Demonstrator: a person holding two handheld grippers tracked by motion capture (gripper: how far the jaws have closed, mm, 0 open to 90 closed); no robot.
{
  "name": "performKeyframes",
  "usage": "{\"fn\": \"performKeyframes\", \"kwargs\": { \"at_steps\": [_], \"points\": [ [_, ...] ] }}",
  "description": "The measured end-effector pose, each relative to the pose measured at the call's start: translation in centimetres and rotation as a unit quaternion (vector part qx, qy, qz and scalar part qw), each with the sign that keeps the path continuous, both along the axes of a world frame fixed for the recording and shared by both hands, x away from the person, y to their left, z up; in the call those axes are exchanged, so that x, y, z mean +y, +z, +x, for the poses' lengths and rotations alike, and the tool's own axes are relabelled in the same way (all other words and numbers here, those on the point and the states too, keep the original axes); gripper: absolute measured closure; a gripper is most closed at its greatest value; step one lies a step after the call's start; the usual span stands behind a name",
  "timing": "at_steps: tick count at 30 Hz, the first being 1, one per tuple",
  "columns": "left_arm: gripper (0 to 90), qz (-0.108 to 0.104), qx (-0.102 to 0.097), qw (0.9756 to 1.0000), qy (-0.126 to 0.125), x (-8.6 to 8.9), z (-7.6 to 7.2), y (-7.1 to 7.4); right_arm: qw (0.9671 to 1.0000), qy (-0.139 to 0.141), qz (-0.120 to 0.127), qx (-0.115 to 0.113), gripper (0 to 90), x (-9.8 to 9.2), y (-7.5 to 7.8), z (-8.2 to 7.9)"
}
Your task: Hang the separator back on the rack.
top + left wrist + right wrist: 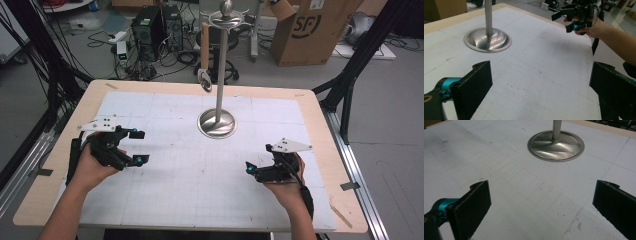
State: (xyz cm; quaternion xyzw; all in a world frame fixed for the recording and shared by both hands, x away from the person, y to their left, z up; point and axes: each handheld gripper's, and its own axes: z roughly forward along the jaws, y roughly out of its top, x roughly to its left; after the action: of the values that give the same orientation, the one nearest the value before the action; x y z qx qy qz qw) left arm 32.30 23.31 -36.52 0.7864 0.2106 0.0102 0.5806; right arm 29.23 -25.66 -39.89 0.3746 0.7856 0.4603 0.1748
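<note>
A metal stand [216, 122] with a round dish-shaped base rises from the white grid mat [200, 175] at the table's far middle. From its top hook hangs a utensil with a wooden handle [204, 55]. My left gripper [141, 147] is held low over the mat at the left, jaws wide apart with nothing between them. My right gripper [259, 158] is over the mat at the right, open and empty as well. The left gripper view has its own jaws [541, 92] spread, the stand's base [487, 40] ahead and the right gripper [565, 21] farther off. The right gripper view has spread jaws [541, 207] facing the base [556, 145].
The mat lies on a wooden table [325, 150]. Behind the table, on the floor, are a cardboard box [312, 30], computer towers [150, 30] and loose cables. Black frame struts [350, 75] stand at both sides.
</note>
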Motion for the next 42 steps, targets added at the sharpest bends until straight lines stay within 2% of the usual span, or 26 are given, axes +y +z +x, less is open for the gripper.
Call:
{"fn": "performKeyframes", "kwargs": {
  "at_steps": [4,6,8,12,14,18,24,27,32,42],
  "points": [
    [4.5,0.003,-0.005,1.0000,0.005,0.2,-0.4,-0.3,1.0000,0.001,-0.003,0.000,0.1,0.0,0.0,0.0],
    [1.6,-0.013,-0.009,0.9998,0.009,0.6,-1.2,-0.5,1.0000,0.001,-0.001,0.000,0.1,0.0,0.0,0.0],
    [1.7,-0.019,-0.014,0.9997,0.009,0.9,-1.8,-0.9,1.0000,0.002,0.000,-0.002,0.1,0.1,0.0,0.0],
    [1.7,-0.011,-0.013,0.9998,0.012,1.2,-2.0,-1.1,1.0000,0.003,0.001,0.000,0.1,0.1,0.0,0.0],
    [1.6,-0.020,-0.011,0.9996,0.018,1.6,-2.1,-1.5,1.0000,0.005,0.000,-0.002,0.1,0.1,0.0,0.0],
    [1.6,-0.021,-0.009,0.9995,0.022,1.9,-2.1,-2.1,1.0000,0.005,0.003,-0.001,0.1,0.0,0.0,0.0],
    [1.6,-0.003,-0.012,0.9996,0.024,1.3,-2.1,-2.7,1.0000,0.008,-0.004,-0.002,0.1,0.1,0.0,-0.1],
    [1.6,-0.012,-0.007,0.9997,0.021,1.1,-2.0,-2.8,1.0000,0.007,-0.002,-0.002,0.1,0.2,-0.1,-0.1],
    [1.6,0.002,-0.005,0.9999,0.012,0.8,-1.6,-3.4,1.0000,0.008,-0.004,-0.001,0.1,0.2,-0.2,-0.1],
    [1.6,0.005,-0.008,0.9999,0.010,0.8,-1.8,-3.4,0.9999,0.009,-0.009,0.000,0.1,0.2,-0.2,-0.1]
  ]
}}
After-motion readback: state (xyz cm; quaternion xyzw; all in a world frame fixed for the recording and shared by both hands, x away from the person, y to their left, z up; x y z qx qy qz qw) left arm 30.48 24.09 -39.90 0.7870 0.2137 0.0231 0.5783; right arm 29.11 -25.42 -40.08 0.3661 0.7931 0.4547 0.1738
